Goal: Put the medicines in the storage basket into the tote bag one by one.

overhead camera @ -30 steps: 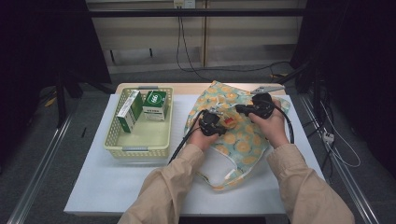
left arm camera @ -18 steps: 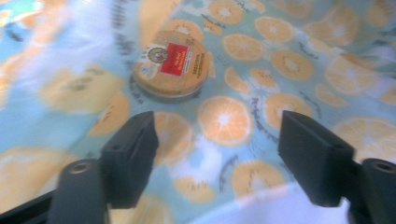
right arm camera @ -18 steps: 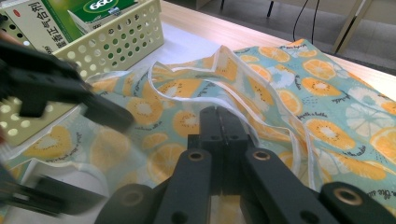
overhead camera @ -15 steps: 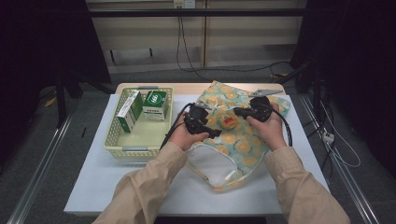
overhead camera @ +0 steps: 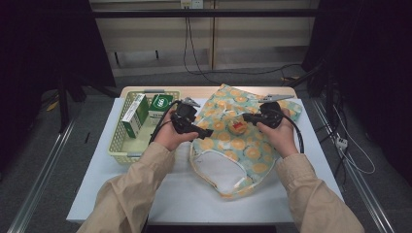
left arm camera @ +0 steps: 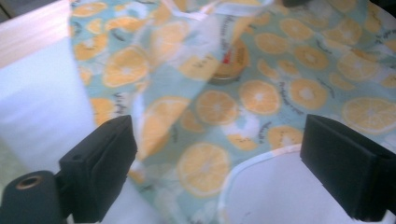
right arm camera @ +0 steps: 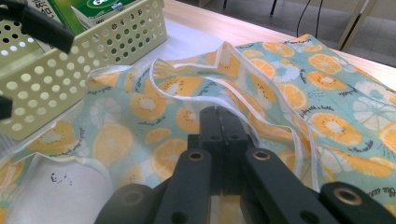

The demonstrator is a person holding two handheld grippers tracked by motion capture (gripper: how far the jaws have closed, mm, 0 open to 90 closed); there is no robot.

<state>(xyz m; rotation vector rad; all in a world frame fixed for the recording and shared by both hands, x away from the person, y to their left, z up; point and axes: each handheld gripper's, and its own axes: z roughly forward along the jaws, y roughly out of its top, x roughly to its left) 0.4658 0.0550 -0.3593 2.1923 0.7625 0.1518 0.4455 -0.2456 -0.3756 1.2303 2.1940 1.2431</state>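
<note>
At frame centre, your right gripper (overhead camera: 248, 117) pinches the orange-print bag (overhead camera: 243, 141) while the left gripper (overhead camera: 206, 132), jaws just spread and empty, leaves the fabric free to sag shut.

Pale yellow perforated basket (overhead camera: 120, 145), 2 green-and-white cartons (overhead camera: 134, 114) inside, white tabletop (overhead camera: 194, 194), wooden edge (overhead camera: 145, 90)
</note>
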